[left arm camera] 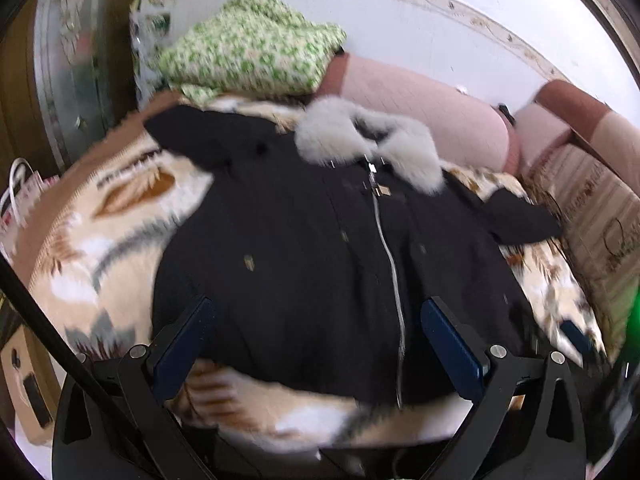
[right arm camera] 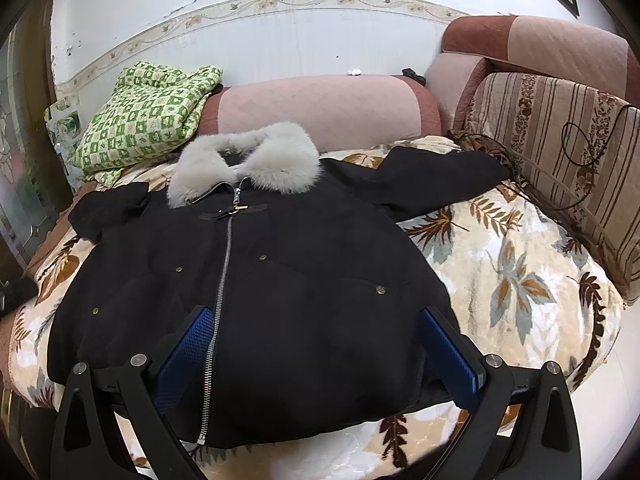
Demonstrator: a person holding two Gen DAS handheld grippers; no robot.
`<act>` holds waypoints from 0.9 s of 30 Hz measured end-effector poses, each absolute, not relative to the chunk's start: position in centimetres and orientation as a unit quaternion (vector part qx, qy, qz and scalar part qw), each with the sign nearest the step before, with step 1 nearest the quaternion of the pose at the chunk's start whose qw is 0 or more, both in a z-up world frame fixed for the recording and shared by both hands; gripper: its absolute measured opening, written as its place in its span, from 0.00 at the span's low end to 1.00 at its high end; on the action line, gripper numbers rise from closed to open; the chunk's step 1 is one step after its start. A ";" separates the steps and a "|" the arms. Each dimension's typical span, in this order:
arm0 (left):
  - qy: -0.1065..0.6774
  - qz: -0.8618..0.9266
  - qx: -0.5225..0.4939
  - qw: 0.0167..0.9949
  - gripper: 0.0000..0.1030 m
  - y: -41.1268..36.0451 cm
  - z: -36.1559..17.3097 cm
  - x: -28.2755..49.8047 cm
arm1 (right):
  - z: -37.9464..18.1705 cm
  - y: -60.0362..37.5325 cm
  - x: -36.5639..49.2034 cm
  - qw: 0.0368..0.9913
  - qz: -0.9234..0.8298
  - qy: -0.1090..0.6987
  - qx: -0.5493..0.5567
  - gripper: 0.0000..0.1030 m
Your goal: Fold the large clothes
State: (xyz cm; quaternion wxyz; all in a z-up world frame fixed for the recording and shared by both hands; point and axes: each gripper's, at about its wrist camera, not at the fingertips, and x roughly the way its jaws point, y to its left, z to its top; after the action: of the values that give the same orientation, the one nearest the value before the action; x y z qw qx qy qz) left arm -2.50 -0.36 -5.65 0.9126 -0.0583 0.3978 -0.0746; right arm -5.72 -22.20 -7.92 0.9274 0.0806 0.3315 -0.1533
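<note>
A black zip-up coat (left arm camera: 304,248) with a grey fur collar (left arm camera: 372,144) lies front up and spread flat on a leaf-patterned blanket (left arm camera: 100,232), sleeves out to both sides. It also shows in the right wrist view (right arm camera: 280,280), with its fur collar (right arm camera: 248,160) at the far end. My left gripper (left arm camera: 320,320) is open and empty, hovering over the coat's hem. My right gripper (right arm camera: 316,328) is open and empty, over the hem beside the zipper (right arm camera: 220,280).
A green checked quilt (right arm camera: 144,116) is piled at the back left. A pink bolster (right arm camera: 320,108) runs along the wall. A striped cushion (right arm camera: 560,152) with a dark cable leans at the right. Bags and a box (left arm camera: 24,380) stand left of the bed.
</note>
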 end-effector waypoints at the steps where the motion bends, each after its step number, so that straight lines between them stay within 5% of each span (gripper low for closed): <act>1: 0.402 -0.081 -0.051 0.911 1.00 -0.6 -6.1 -3.3 | -7.9 -22.4 -5.8 0.927 -0.156 0.331 0.084 0.99; 27: 0.352 -0.210 -0.044 0.911 1.00 -3.4 -5.4 -8.0 | -8.5 -24.1 -6.3 0.921 -0.177 0.331 0.098 0.99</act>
State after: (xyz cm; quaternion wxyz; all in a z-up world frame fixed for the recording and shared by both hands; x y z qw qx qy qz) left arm -8.04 -3.39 -5.43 0.9110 -0.0440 0.3524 -0.2096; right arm -6.33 -24.09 -8.50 0.9215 0.0985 0.3314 -0.1773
